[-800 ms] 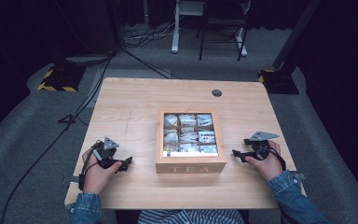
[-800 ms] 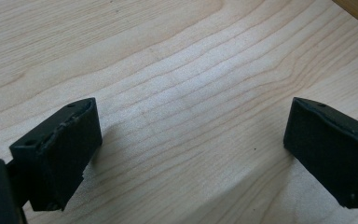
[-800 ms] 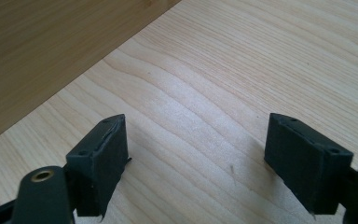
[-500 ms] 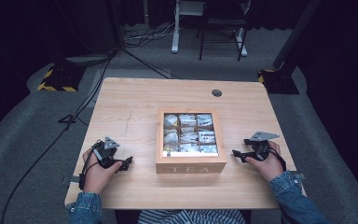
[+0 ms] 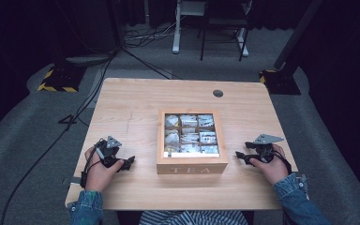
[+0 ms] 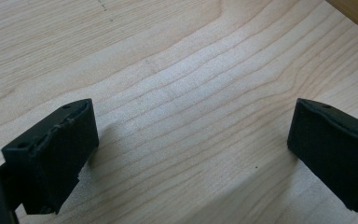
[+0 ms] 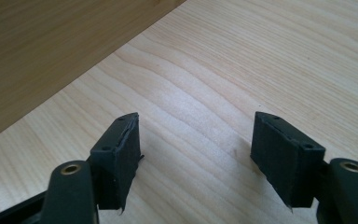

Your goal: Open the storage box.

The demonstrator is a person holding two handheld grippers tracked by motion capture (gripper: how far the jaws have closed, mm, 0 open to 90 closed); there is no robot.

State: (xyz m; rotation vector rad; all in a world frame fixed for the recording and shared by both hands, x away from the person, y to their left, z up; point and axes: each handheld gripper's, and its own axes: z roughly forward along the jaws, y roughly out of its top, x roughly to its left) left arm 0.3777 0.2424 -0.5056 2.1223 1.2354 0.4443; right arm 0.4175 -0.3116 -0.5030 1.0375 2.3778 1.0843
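A wooden tea box (image 5: 191,140) marked TEA sits at the middle of the table, its top showing compartments filled with tea bags (image 5: 191,134). My left gripper (image 5: 128,162) rests on the table to the box's left, held in a hand; its jaws stand wide apart over bare wood (image 6: 191,140). My right gripper (image 5: 241,156) lies on the table to the box's right, pointing toward the box. Its jaws are parted with nothing between them (image 7: 196,140), and the box's side wall (image 7: 51,51) rises at the upper left of the right gripper view.
The light wooden table (image 5: 136,103) has a round cable hole (image 5: 218,93) at its far right. Cables (image 5: 89,93) run off the left edge to the floor. Dark stands and a yellow-striped base (image 5: 56,79) sit beyond the table.
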